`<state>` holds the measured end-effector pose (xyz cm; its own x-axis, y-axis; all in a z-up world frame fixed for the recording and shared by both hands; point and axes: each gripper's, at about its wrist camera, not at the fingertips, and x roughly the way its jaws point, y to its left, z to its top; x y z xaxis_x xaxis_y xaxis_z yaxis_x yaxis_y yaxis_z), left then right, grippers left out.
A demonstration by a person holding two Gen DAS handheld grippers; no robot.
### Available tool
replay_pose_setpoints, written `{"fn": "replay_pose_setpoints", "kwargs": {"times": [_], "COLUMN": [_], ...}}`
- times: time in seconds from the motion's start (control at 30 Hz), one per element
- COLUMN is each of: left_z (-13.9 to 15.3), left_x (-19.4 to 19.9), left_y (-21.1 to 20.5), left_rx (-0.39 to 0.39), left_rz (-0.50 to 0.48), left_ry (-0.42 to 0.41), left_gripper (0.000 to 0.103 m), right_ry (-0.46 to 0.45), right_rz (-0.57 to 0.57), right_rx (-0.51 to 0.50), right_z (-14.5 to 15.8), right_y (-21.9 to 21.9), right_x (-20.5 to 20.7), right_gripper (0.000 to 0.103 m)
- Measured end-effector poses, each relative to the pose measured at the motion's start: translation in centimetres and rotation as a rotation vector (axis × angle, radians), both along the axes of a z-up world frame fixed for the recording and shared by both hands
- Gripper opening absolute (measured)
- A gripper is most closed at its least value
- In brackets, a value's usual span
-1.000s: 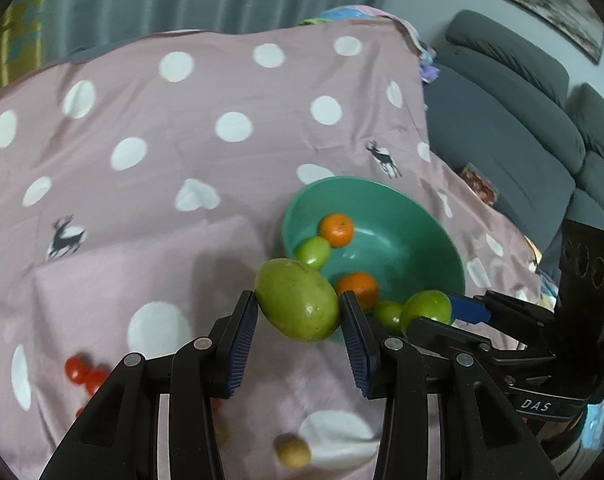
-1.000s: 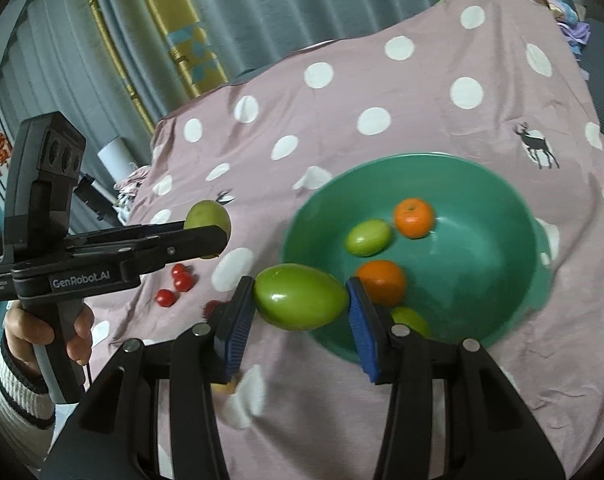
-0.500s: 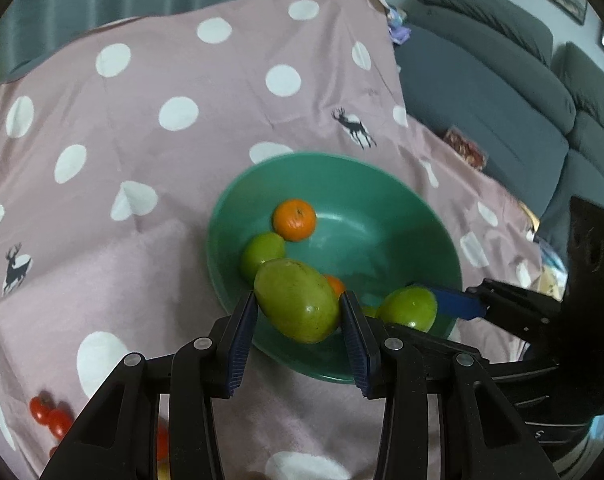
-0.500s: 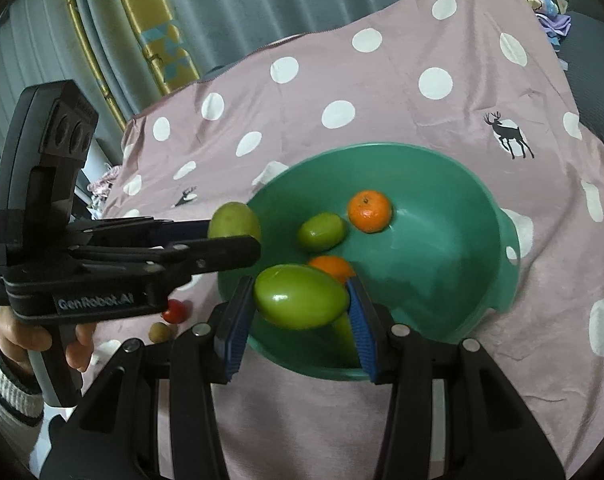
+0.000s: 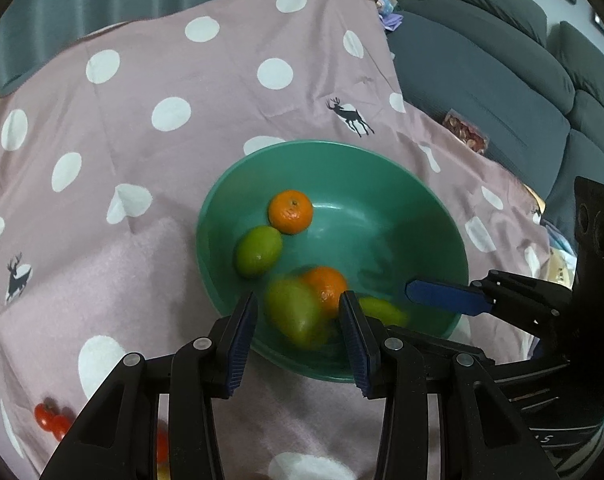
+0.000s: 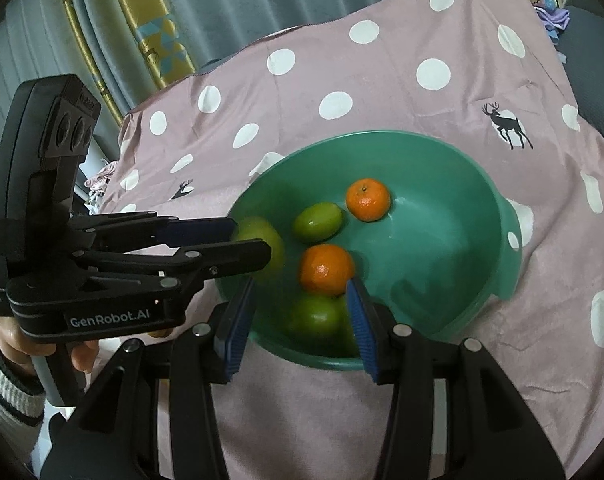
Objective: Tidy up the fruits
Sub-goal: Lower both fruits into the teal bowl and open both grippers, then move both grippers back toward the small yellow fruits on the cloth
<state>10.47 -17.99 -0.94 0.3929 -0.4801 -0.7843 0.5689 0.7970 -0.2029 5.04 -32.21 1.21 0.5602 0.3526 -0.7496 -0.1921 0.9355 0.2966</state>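
Observation:
A green bowl (image 5: pixel 341 148) (image 6: pixel 461 220) sits on the pink spotted cloth and holds two tangerines (image 5: pixel 290 211) (image 6: pixel 326 269) and a green fruit (image 5: pixel 258 250) (image 6: pixel 317 221). My left gripper (image 5: pixel 298 328) (image 6: pixel 249 240) hangs over the bowl's near rim. A blurred yellow-green fruit (image 5: pixel 296 314) (image 6: pixel 270 240) lies between its pads with a gap on each side. My right gripper (image 6: pixel 302 328) (image 5: pixel 421 316) is at the rim too. Another blurred green fruit (image 6: pixel 315 320) (image 5: pixel 381 312) sits low in the bowl, clear of its pads. Both grippers stand open.
Red cherry tomatoes (image 5: pixel 52 420) lie on the cloth (image 5: pixel 142 80) at the near left. A grey sofa (image 5: pixel 501 80) stands to the right, and curtains (image 6: pixel 142 20) hang behind. A person's hand (image 6: pixel 18 344) in a striped sleeve grips the left handle.
Both green fruits have left the pads that held them and now blur downward into the bowl. The left gripper came further over the bowl; the right one barely moved.

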Motion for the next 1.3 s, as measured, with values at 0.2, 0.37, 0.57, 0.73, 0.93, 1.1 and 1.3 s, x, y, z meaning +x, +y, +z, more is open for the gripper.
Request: {"fn": "replay_pose_setpoints", "kwargs": {"times": [0.2,0.37,0.57,0.73,0.93,1.1,1.3], "left_z": [0.4,1.2,1.3,-0.1,-1.8,-2.1,-2.8], "left_x": [-0.7,-2.1,-4.6,-7.2,-10.3,-12.3,-14.4], "left_y": [0.6,2.4,5.3,8.5,14.9,19.9,22.1], "left_rx": [0.039,0.079,0.165,0.222,0.228,0.183,0.165], "left_rz": [0.044,0.092,0.174,0.229,0.361,0.501,0.554], "left_ry": [-0.022,-0.068,-0.114,-0.085,-0.006,0.049,0.083], "left_gripper": [0.070,0.075,0.086,0.088,0.096,0.096,0.096], "right_ry": [-0.011,-0.026,-0.022,0.007,0.049,0.061,0.055], "right_rz": [-0.014,-0.016,-0.005,0.009,0.018,0.057,0.121], "right_rx": [-0.004,-0.011,0.003,0.004,-0.002,0.003,-0.012], "right_z": [0.8,1.9,2.8,2.6,1.8,1.9,2.5], "right_y": [0.1,0.2,0.9,1.7,2.7,4.4,6.5], "right_x": [-0.6,-1.8,-3.7,-4.9,-5.8,-6.2,-6.7], "right_gripper": [0.051,0.055,0.057,0.061,0.065,0.065,0.066]}}
